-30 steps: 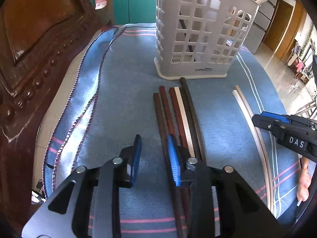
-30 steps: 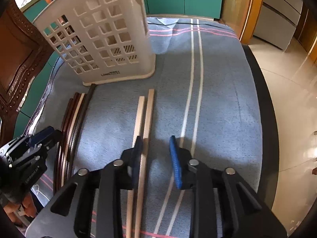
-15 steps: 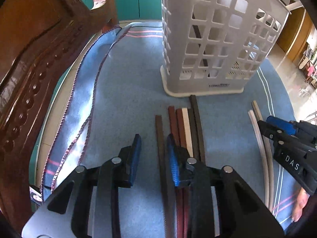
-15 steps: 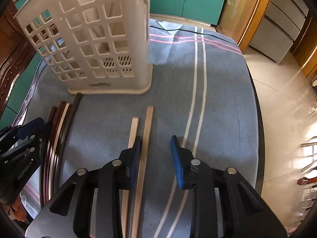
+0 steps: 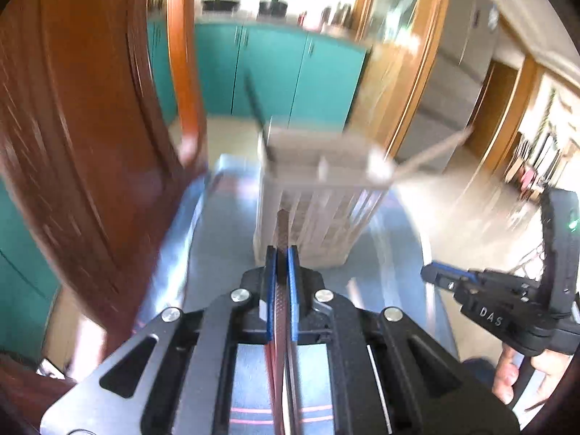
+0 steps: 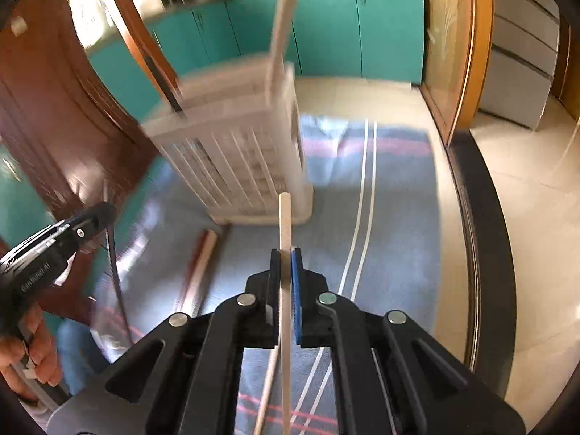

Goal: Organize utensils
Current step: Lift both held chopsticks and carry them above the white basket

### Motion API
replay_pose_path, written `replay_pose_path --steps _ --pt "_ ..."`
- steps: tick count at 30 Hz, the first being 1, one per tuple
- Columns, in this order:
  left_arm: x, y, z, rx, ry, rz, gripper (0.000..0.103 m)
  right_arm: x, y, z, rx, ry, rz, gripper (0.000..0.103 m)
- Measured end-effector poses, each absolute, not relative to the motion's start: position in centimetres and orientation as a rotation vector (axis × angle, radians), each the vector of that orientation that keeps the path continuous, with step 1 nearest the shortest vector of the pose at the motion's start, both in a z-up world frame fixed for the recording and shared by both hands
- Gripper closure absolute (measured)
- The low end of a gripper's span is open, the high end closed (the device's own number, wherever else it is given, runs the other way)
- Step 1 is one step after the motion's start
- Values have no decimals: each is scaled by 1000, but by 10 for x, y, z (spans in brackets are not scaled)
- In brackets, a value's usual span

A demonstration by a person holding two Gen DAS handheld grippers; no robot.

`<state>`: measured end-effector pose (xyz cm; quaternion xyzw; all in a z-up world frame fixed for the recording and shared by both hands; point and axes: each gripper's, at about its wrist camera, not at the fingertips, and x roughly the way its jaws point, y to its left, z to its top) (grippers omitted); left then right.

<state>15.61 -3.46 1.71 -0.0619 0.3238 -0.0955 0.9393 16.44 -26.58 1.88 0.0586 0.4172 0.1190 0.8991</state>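
My left gripper (image 5: 282,253) is shut on a dark brown chopstick (image 5: 282,224) and holds it raised, tip pointing at the white slotted utensil basket (image 5: 311,214). My right gripper (image 6: 285,255) is shut on a pale wooden chopstick (image 6: 285,217), also lifted and pointing at the basket (image 6: 246,166). A dark stick (image 5: 255,103) and a pale stick (image 6: 282,25) stand in the basket. More chopsticks (image 6: 199,264) lie on the blue cloth left of the right gripper. The view is motion-blurred.
The blue striped cloth (image 6: 391,217) covers the table. A carved brown wooden chair back (image 5: 72,145) stands close on the left. The table's dark edge (image 6: 485,239) and the tiled floor lie to the right. Teal cabinets are behind.
Both grippers have shut, each on a chopstick, and lifted up from the cloth; the views now tilt up toward the basket and room.
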Motion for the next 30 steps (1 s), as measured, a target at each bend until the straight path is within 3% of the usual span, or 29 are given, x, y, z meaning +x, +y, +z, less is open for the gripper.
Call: replay_pose_path --steps 9,21,26,30 --pt "119 -25 106 -175 308 -136 96 149 -282 113 218 624 315 97" --pt "135 6 125 -490 77 -52 96 163 -279 189 252 372 263 97" --pt "159 3 124 -487 112 -16 96 172 -277 202 254 247 191 97" --pt "180 -11 109 -427 151 20 96 198 -265 180 217 296 178 97"
